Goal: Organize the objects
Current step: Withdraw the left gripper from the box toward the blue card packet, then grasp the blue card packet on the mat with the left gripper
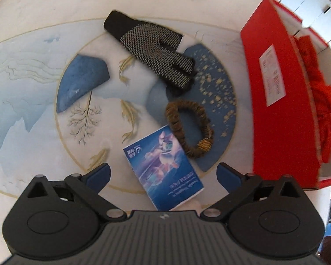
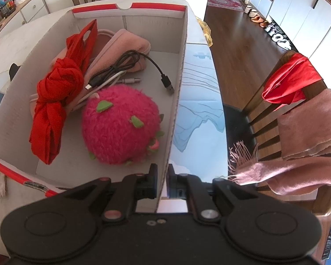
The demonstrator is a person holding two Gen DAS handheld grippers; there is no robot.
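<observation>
Left gripper [image 1: 163, 175]: jaws spread wide, nothing between them, hovering above the tablecloth [image 1: 33, 92].

Booklet [image 1: 163, 170] lies flat directly under the gap between the jaws. Its long axis runs diagonally, from upper left near the bracelet [image 1: 188, 128] to lower right toward the gripper body. Judgement: the jaws stand oblique to that axis, so a wrist turn would likely be needed to close across the short side.

Bracelet touches or nearly touches the booklet's far corner; cannot tell which. Glove [image 1: 152, 48] lies farther out, its fingers ending just beside the bracelet.

Box [image 1: 275, 84] stands to the right of all three, its red wall facing the left gripper. Open cloth to the left and ahead of the booklet; less room on the bracelet side.

Right gripper [image 2: 162, 176]: clamped on the box wall [image 2: 178, 101], one finger inside, one outside. Judgement: it steadies the box, so the left is the free arm and the nearer one.

Inside the box: plush [image 2: 119, 125], red cloth [image 2: 55, 101], cables [image 2: 130, 66], pink pouch [image 2: 125, 44]. Bare floor shows by the right wall.
</observation>
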